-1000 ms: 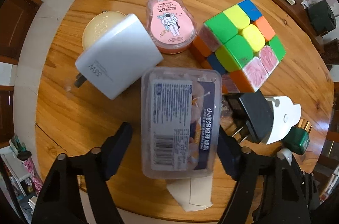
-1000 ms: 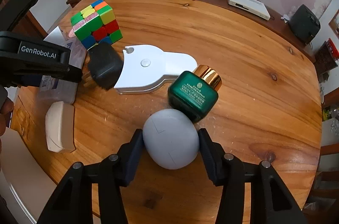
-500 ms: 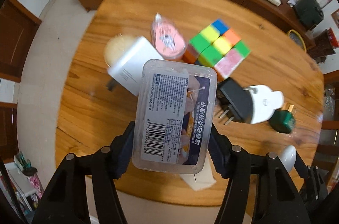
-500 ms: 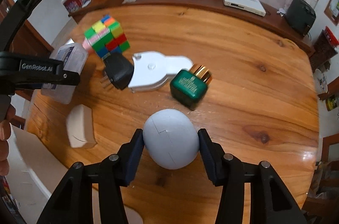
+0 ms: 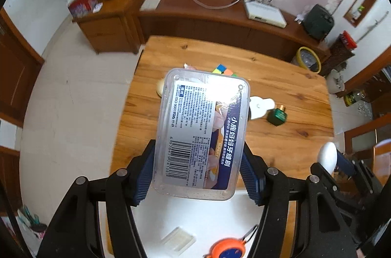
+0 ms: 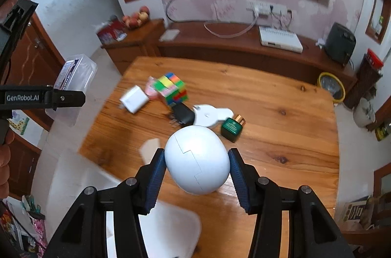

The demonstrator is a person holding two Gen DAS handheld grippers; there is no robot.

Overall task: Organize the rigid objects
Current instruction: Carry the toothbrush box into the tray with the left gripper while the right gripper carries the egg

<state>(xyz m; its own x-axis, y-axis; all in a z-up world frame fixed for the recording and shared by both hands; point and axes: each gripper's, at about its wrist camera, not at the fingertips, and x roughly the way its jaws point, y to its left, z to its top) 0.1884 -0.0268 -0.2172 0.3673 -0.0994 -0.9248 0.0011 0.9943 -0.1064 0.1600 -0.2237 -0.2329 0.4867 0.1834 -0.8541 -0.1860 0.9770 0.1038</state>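
My left gripper (image 5: 198,172) is shut on a clear plastic box (image 5: 202,133) with a printed label and holds it high above the wooden table (image 5: 288,91). The box also shows in the right wrist view (image 6: 73,79) at the left. My right gripper (image 6: 196,175) is shut on a white egg-shaped object (image 6: 197,159), lifted above the table's near side. The egg shows in the left wrist view (image 5: 328,156) too. On the table lie a colourful cube (image 6: 172,89), a white charger (image 6: 134,99), a black plug (image 6: 182,114), a white flat piece (image 6: 210,115) and a green bottle (image 6: 232,126).
A white tray (image 5: 207,219) lies below the grippers near the table's front edge, holding a clear small block (image 5: 178,239) and an orange round item (image 5: 227,249). A beige piece (image 6: 150,148) lies at the table's near left. A wooden cabinet (image 6: 244,48) runs behind.
Both grippers have risen and pulled back from the table, carrying the clear box and the white egg. The table objects look smaller and farther away. The white tray has come into view below.
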